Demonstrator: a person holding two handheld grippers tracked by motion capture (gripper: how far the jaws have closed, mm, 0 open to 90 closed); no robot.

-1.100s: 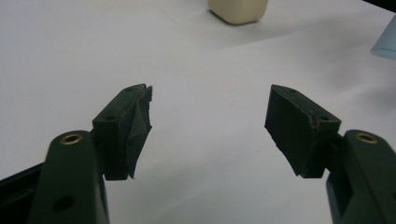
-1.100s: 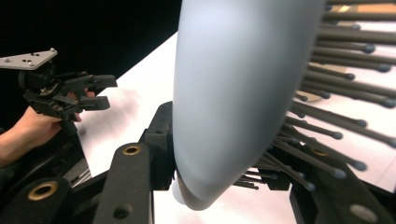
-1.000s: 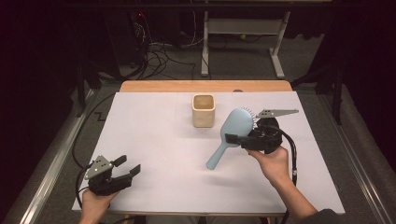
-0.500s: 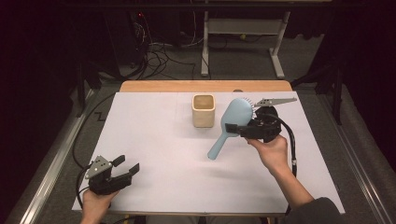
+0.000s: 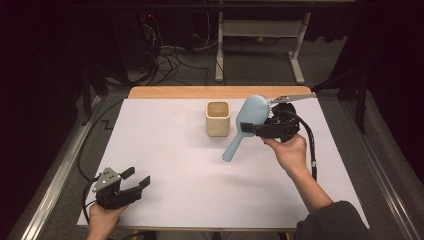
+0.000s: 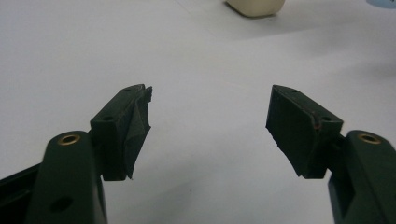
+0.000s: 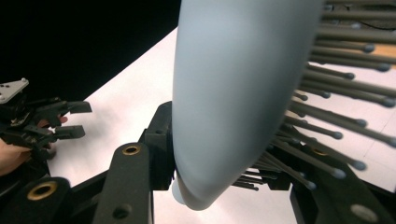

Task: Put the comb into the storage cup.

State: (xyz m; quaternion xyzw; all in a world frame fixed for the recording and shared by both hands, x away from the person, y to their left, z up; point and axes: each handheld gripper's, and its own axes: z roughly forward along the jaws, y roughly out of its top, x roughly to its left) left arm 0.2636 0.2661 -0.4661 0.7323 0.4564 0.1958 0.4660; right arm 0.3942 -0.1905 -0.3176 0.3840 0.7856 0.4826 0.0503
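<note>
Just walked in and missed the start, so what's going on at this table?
A person works two handheld grippers over a white table. The right gripper is clamped on a light blue hairbrush, holding it in the air beside a cream cup, handle angled down. The left gripper rests near the table's front edge, jaws open and empty.

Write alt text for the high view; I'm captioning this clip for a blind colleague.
The right gripper holds a light blue hairbrush by its head, handle hanging down-left, just right of a cream cup on a white table. The left gripper rests open at the near left corner.
</note>
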